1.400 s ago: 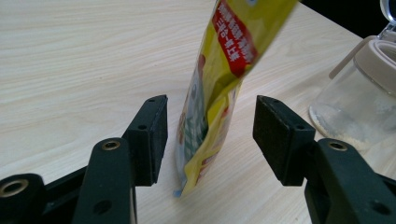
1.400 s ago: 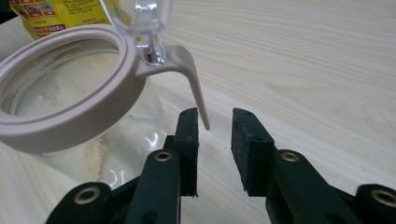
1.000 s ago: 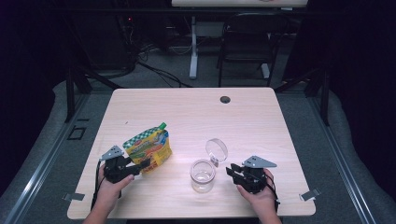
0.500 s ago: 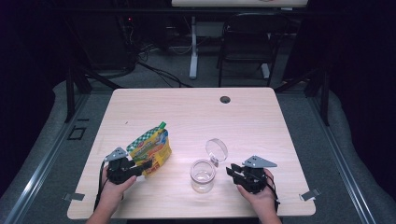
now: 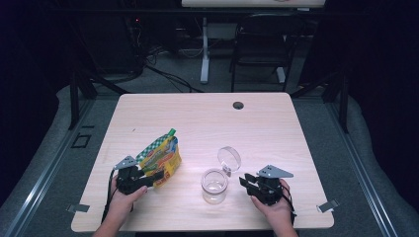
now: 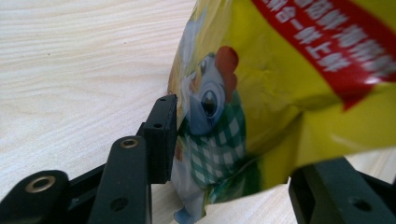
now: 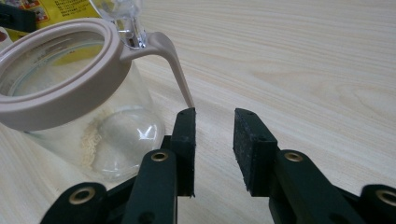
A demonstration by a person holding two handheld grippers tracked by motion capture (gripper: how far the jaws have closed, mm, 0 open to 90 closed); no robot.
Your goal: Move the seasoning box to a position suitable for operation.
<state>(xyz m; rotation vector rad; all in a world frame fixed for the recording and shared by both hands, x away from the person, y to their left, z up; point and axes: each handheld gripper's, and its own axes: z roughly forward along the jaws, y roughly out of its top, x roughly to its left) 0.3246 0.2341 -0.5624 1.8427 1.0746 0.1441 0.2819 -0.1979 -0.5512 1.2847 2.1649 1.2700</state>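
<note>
Altogether, one yellow snack bag (image 5: 159,159) lower left and one lidded glass jar (image 5: 215,184) lower centre sit on the counter (image 5: 276,128). Left claw (image 5: 154,176) has just been opening, bag between its jaws; right claw (image 5: 245,180) is spread beside the jar.

– What furniture stands here?
– One table (image 5: 276,123), light wood-grain top with rounded corners and a round dark cable hole (image 5: 238,105) near its far edge. Behind it, a dark chair (image 5: 257,57) and the white post of a stand (image 5: 204,52) on a foot. The edge of a second pale tabletop (image 5: 252,2) shows at the very top.

– Floor?
– Grey carpet (image 5: 326,128), with black cables (image 5: 163,74) trailing across it behind the table. Metal rails (image 5: 44,173) run along the floor at left and right, with dark slanted struts (image 5: 79,94) rising from them.

– Walls, light?
– The surroundings are black, too dark to tell walls. Light falls on the tabletop, brightest near its middle.
</note>
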